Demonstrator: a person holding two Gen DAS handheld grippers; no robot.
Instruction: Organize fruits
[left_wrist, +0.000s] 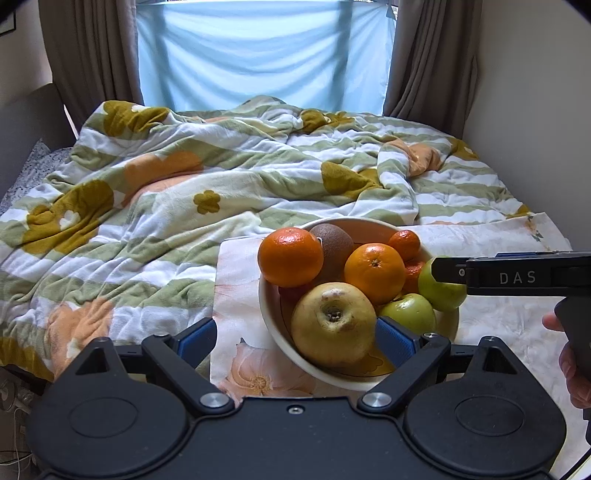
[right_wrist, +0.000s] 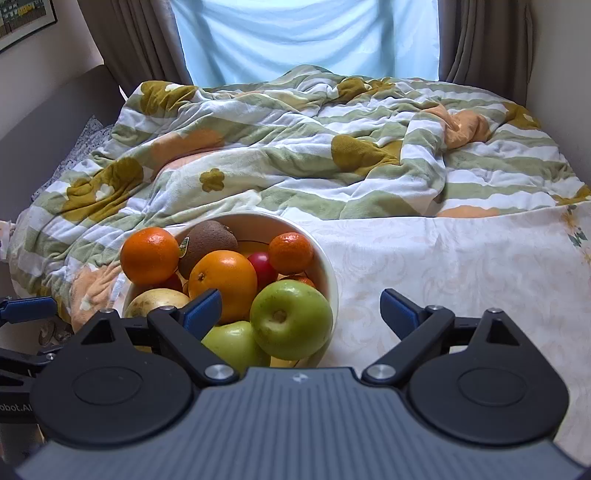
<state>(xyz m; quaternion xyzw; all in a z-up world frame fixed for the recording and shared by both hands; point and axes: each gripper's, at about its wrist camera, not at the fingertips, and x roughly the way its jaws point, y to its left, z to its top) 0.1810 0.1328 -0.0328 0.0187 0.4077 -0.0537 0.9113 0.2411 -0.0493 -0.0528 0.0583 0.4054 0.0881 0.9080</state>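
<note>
A cream bowl (left_wrist: 266, 314) full of fruit stands on a pale floral cloth on the bed. It holds two oranges (left_wrist: 290, 257), a kiwi (left_wrist: 334, 240), a mandarin (left_wrist: 405, 243), a large yellow pear-like fruit (left_wrist: 332, 325) and two green apples (left_wrist: 408, 312). My left gripper (left_wrist: 295, 338) is open and empty, its fingers either side of the bowl's near part. My right gripper (right_wrist: 301, 308) is open and empty, with the nearest green apple (right_wrist: 291, 319) and the bowl's rim (right_wrist: 330, 273) between its fingers. A red fruit (right_wrist: 263, 267) shows among the oranges.
A rumpled striped flower-print duvet (left_wrist: 184, 177) covers the bed behind the bowl. The floral cloth (right_wrist: 461, 266) spreads to the right of the bowl. Brown curtains (left_wrist: 85, 55) and a lit window lie beyond. A wall is close on the right.
</note>
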